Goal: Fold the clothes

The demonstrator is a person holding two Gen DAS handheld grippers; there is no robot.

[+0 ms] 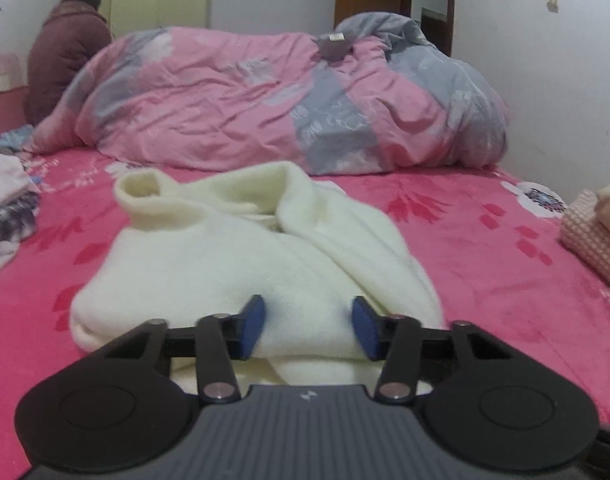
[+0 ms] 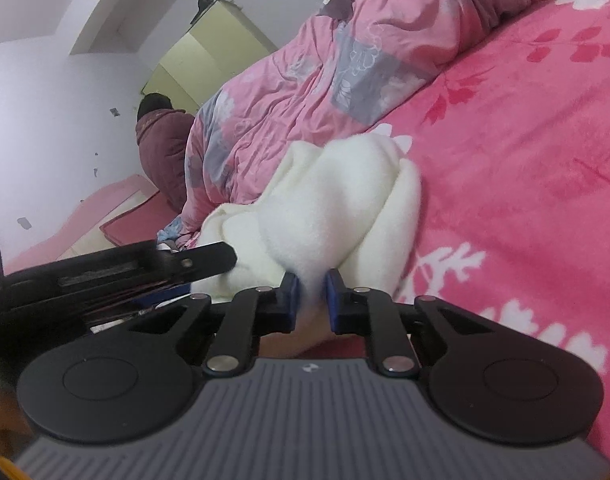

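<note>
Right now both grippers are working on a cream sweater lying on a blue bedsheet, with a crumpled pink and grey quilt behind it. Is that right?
Not quite: the bedsheet is bright pink with a floral print, not blue, as the left wrist view shows. The rest holds: the left gripper and right gripper are at the cream sweater, and the crumpled pink and grey quilt lies behind it.

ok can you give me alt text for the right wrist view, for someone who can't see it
The right gripper pinches a bunched fold of a cream fleece garment lying on a pink floral bedsheet, its blue pads close together on the fabric. The left gripper reaches in from the left edge. Behind lie a rumpled pink and grey duvet and a person in a maroon coat.
</note>
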